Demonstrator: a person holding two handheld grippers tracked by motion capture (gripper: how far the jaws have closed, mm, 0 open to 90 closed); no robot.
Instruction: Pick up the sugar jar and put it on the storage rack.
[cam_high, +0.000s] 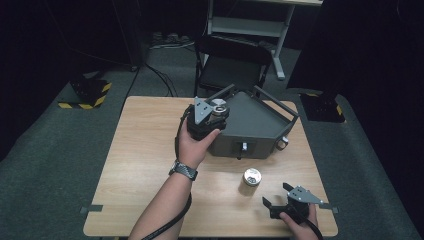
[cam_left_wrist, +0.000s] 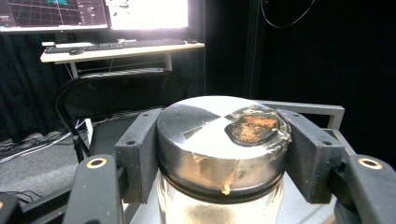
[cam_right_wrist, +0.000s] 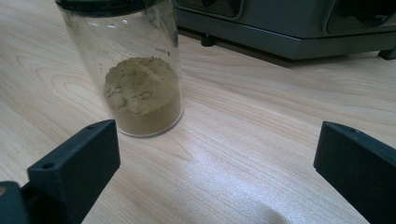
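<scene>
Nearest you, at the tabletop's near right corner, your right gripper (cam_high: 281, 196) rests low on the wood with its black jaws spread wide and nothing between them. Just beyond it, a little in from the near edge, stands a clear glass jar with a shiny metal lid (cam_high: 251, 179), holding a heap of tan powder at its bottom (cam_right_wrist: 142, 95); in the right gripper view it stands upright ahead of the left jaw, apart from both. Farther on, toward the far edge, sits the grey angular metal tray with raised rail sides (cam_high: 260, 122), and at its left corner your left gripper (cam_high: 218, 111) is clenched on a second glass jar with a round steel lid (cam_left_wrist: 219, 135), the pads pressing the lid's rim from either side (a torn bit of tape and a rusty brown patch mark its top). That jar is held upright over the tray's left part; whether its base already touches the tray floor I cannot tell. You look to be midway through carrying this jar into the tray, so next you should settle it down level on a bare part of the floor, clear of the rail, then release. After that the right gripper is well placed to close around the powder jar.
</scene>
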